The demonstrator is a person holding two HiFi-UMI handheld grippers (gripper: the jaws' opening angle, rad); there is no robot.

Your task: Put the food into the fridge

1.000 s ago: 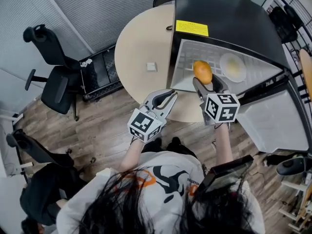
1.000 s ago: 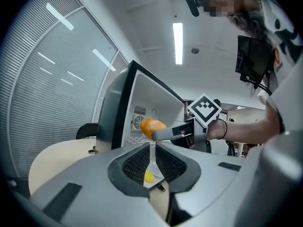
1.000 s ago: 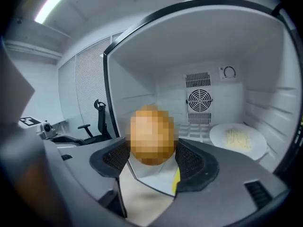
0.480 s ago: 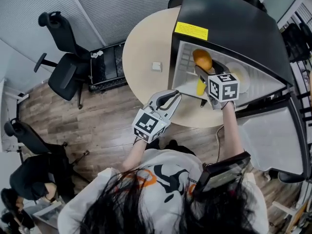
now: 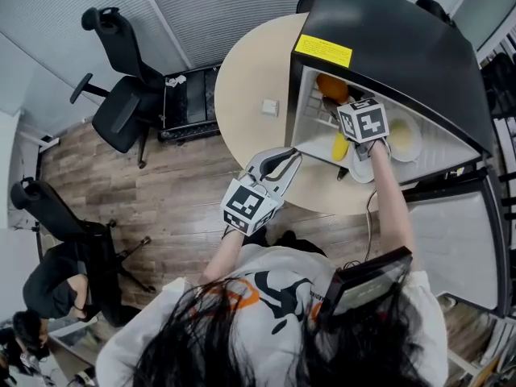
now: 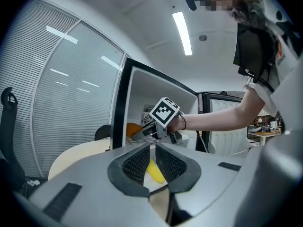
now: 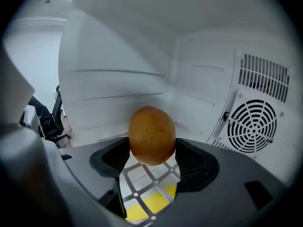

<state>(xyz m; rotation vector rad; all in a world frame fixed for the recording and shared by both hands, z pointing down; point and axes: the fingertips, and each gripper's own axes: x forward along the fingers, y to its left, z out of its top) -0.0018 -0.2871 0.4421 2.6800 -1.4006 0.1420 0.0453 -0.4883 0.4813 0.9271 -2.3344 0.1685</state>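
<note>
A wood-plank floor [image 5: 161, 192] lies under a round beige table [image 5: 250, 71] that carries a black fridge [image 5: 403, 39]. The right gripper [image 5: 339, 103] reaches inside it with an orange fruit [image 5: 330, 85].

The left gripper [image 6: 152, 157] is outside the fridge. Its ribbed jaws are nearly together, with a thin slit and nothing between.

Smooth white walls and a round fan grille [image 7: 251, 126] surround the fruit [image 7: 152, 135]. It is oval, with finely dotted skin. The right gripper's [image 7: 151, 150] jaws clamp it above a wire shelf [image 7: 142, 183].

text: none legible | yellow label [image 5: 323, 51] on fridge [image 5: 395, 51]: unreadable
</note>
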